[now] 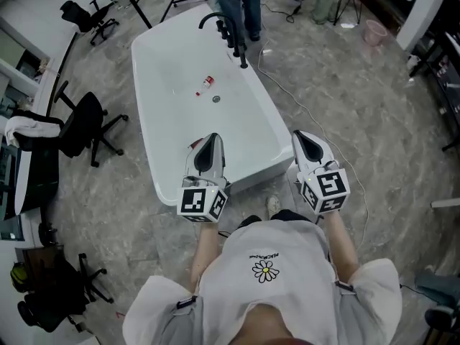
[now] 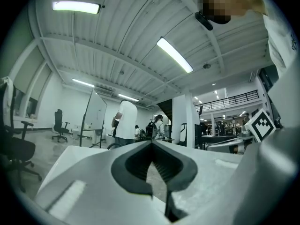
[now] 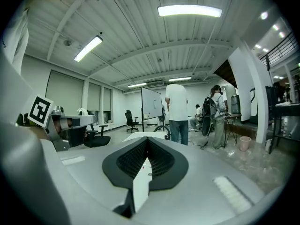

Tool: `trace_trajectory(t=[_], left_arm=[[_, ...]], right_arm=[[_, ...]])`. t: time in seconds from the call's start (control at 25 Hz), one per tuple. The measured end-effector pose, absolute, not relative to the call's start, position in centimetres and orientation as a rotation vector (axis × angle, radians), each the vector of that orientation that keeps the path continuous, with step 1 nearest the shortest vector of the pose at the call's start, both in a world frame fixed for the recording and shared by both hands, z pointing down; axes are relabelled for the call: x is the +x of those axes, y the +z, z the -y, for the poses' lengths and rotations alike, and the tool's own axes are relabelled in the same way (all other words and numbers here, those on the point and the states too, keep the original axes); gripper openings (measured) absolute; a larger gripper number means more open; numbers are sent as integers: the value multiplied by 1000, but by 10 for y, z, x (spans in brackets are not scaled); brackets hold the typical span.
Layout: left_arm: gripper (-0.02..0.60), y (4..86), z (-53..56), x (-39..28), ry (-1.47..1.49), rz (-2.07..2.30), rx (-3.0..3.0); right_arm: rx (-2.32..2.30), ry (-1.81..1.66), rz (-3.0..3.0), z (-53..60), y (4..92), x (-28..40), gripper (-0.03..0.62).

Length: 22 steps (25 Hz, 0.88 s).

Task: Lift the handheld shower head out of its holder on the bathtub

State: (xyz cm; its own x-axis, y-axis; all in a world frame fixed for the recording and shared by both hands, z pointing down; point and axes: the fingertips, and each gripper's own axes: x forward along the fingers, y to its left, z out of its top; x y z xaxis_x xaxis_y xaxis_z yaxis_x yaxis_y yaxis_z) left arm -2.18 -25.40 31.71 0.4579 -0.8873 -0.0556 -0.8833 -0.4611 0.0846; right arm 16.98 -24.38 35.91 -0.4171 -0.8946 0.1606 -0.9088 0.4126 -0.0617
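White bathtub (image 1: 172, 131) straight ahead, long axis running away from the person. Black fittings stand on the tub's far right rim: a curved spout (image 1: 213, 19), then a row of upright pieces. The shower head (image 1: 240, 52) looks like the piece at the near end of that row, seated in its holder. It's too small here to tell head from holder.

Left claw (image 1: 211, 138) hangs over the tub's near end, pressed together, nothing in it. Right claw (image 1: 300, 135) is just off the tub's near right corner, also pressed together and empty. Both are well apart from the fittings, so I'd say the task isn't started and the step in hand is the approach.

How I'd do it:
- Walk up the tub's right side. The holder is on that rim, so the right claw is the natural pick.
- Spread the claw before arriving, not at the handle.
- Come in from the side, jaws across the handle, below the head and above the holder.
- Close firmly, then pull straight along the holder's axis. Tilting early will likely bind it.
- Expect hose drag, so lift slowly.

Watch the white cable (image 1: 282, 92) on the floor along the tub's right side, and the person (image 1: 236, 2) standing at the tub's far end, close to the fittings. The small bottle (image 1: 207, 83) inside the tub doesn't matter.
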Motion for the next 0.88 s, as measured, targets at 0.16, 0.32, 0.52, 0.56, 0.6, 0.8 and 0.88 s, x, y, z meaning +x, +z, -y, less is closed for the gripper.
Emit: trace_trajectory(t=[0.16, 0.32, 0.52, 0.56, 0.6, 0.8, 0.88], left_arm=[[2, 321, 281, -4, -132, 1638, 2606], [1, 332, 298, 9, -116, 1630, 2591], [1, 331, 343, -2, -122, 1607, 2605], [2, 331, 353, -4, -126, 1598, 2616], [0, 330, 364, -5, -125, 1590, 2628], [2, 332, 414, -11, -113, 1561, 2651], [1, 344, 436, -18, -91, 1544, 2644]], right_arm=[[1559, 270, 2596, 285, 368, 182, 25], [1480, 307, 2622, 318, 383, 177, 25], [1497, 275, 2616, 373, 381, 155, 25], [1501, 266, 2618, 385, 378, 151, 25], [1502, 254, 2621, 398, 375, 147, 25], [1451, 208, 2591, 467, 385, 130, 51], [1418, 226, 2565, 502, 405, 118, 67]])
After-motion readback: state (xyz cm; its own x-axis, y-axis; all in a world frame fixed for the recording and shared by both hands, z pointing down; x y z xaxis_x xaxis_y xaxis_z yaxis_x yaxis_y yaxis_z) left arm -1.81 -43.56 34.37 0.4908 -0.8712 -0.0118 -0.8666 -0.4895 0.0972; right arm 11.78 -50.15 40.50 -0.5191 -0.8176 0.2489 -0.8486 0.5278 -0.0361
